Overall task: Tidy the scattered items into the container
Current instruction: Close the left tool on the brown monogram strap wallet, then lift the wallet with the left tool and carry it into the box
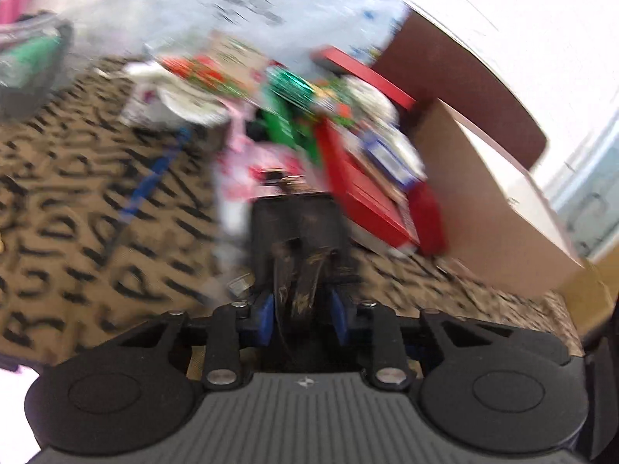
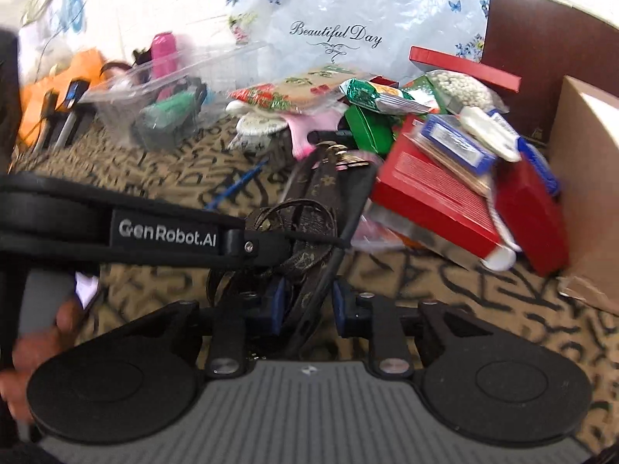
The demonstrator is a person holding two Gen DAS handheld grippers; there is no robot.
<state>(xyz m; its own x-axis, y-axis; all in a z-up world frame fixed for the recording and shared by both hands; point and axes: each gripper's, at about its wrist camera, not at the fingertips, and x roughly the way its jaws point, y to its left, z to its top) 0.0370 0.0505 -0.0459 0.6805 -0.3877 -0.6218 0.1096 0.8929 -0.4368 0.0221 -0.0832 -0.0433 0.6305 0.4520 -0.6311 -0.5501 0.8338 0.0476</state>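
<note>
On my far left in the right wrist view sits the clear plastic container [image 2: 162, 89], standing on the patterned tablecloth [image 2: 464, 294] with a green item and something dark already inside it. Next comes my left gripper [image 2: 340, 240], reaching across the view from the left; its fingers are clenched on the brown patterned strap [image 2: 313, 208], and in its own blurred camera the same left gripper [image 1: 294, 208] shows the fingers pressed together around the strap [image 1: 305, 270]. My right gripper [image 2: 307, 301] has that strap running between its blue pads, but I cannot tell whether it is clamped or merely resting around it. A blue stick [image 2: 236, 187] lies on the cloth just left of the strap. Further right is the heap of scattered goods: a green packet [image 2: 367, 123], a red box [image 2: 433, 189], a blue pack [image 2: 456, 143], then a cardboard box [image 2: 588, 178] at the right edge.
</note>
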